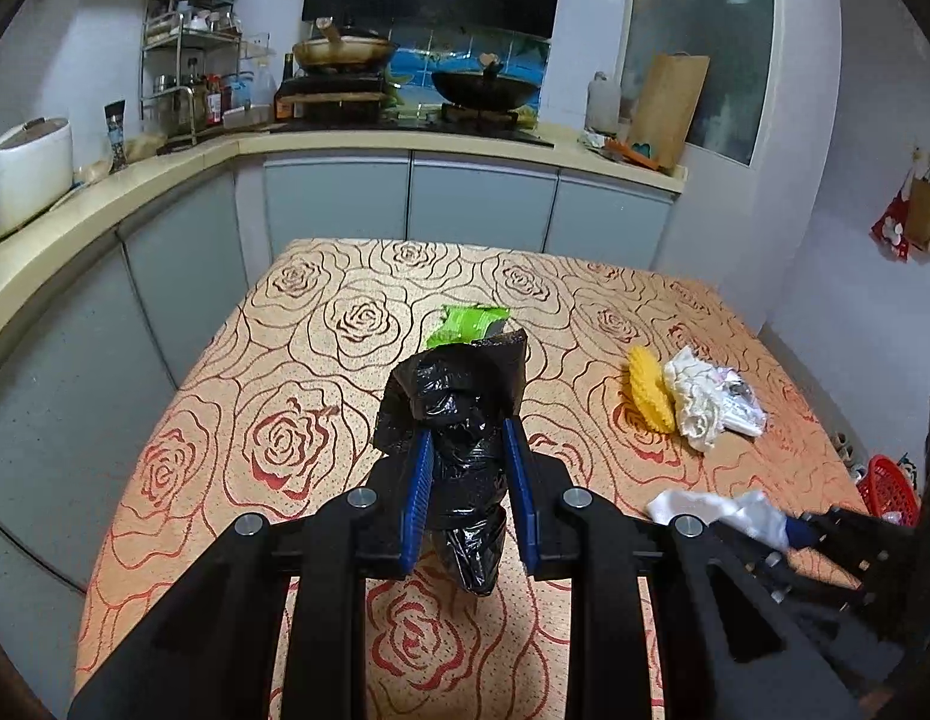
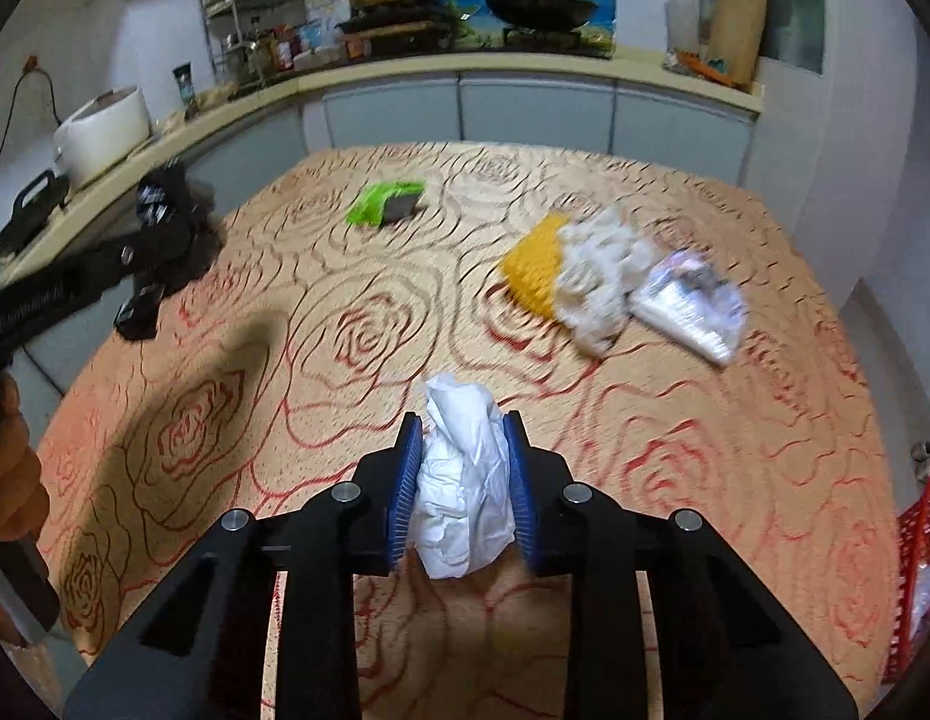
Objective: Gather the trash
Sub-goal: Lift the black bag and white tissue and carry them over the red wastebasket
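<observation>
Now we are in the picking step: our left gripper (image 1: 468, 450) holds a bunched black plastic bag (image 1: 459, 420) tight between its blue pads, at the centre of the left wrist view, and our right gripper (image 2: 462, 450) is closed on a crumpled white tissue (image 2: 465, 480) low in the centre of the right wrist view, above the rose-pattern tablecloth (image 2: 705, 480). We judge that the next move is to put the tissue into the bag, which must be opened first. Still on the table are a green wrapper (image 2: 386, 203) in the upper middle and a yellow, white and clear pile (image 2: 615, 279) at the right.
</observation>
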Demonstrator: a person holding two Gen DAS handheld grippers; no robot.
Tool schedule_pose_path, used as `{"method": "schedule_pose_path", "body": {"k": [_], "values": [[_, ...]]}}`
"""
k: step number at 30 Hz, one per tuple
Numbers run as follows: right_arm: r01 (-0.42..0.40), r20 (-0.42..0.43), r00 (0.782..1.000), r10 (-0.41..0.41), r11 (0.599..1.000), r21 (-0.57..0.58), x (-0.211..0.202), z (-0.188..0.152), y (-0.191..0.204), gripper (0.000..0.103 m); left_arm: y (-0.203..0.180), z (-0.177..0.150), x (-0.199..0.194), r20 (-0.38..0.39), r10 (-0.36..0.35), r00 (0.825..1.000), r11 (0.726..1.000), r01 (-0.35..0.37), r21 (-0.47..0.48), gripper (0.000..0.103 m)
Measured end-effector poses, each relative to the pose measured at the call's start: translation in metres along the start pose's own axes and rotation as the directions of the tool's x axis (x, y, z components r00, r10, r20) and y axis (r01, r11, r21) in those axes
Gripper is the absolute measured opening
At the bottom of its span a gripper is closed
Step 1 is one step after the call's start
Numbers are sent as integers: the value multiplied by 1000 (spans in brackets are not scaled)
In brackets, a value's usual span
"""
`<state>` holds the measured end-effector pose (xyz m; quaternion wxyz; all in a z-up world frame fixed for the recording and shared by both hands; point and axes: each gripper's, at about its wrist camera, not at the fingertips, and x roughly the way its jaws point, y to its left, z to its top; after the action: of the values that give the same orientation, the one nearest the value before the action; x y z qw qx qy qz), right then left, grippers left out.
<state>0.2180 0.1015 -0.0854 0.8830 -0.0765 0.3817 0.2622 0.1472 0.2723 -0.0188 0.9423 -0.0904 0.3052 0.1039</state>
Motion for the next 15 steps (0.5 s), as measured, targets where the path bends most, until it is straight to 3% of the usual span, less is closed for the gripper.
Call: {"method": "schedule_pose_path", "body": {"k": [15], "values": [[53, 186, 980, -64, 997, 61, -75, 33, -41, 26, -31, 16, -37, 81, -30, 996, 999, 27, 35, 23]]}}
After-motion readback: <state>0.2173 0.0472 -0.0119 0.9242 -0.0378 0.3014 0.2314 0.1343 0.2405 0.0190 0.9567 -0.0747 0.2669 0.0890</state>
